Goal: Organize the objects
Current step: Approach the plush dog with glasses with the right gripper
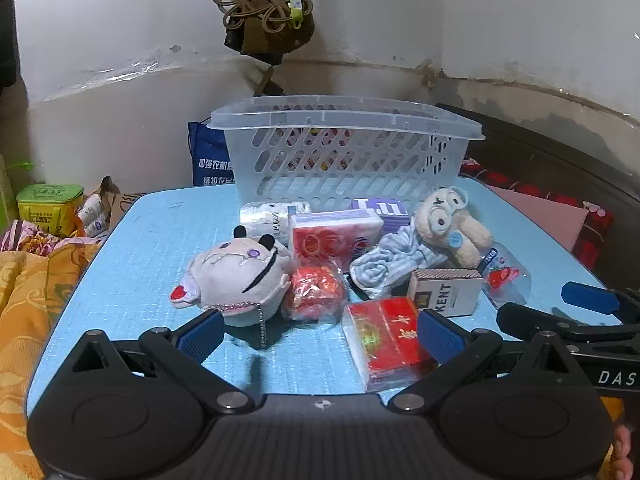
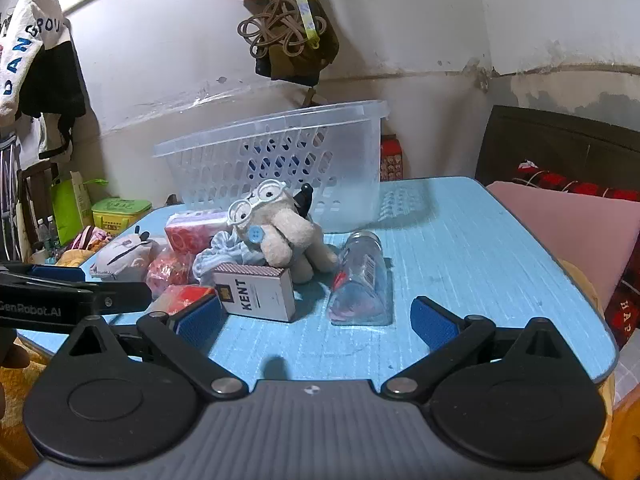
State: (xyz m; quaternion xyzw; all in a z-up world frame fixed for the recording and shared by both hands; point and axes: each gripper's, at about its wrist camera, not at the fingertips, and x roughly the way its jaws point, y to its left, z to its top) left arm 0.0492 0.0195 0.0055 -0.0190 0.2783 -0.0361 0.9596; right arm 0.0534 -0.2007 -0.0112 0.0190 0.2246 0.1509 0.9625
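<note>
A translucent white slotted basket [image 1: 344, 152] stands upright at the table's far edge; before it lies a huddle of things: a grey round plush [image 1: 236, 276] on its side; a red-and-white tissue pack [image 1: 334, 236]; a red crinkled packet [image 1: 316, 292]; a flat red box [image 1: 390, 336]; a white KENT carton [image 1: 446, 292]; a beige bespectacled bear [image 1: 450, 228] on pale blue cloth [image 1: 392, 264]; a clear bottle [image 2: 360, 276] lying flat.
</note>
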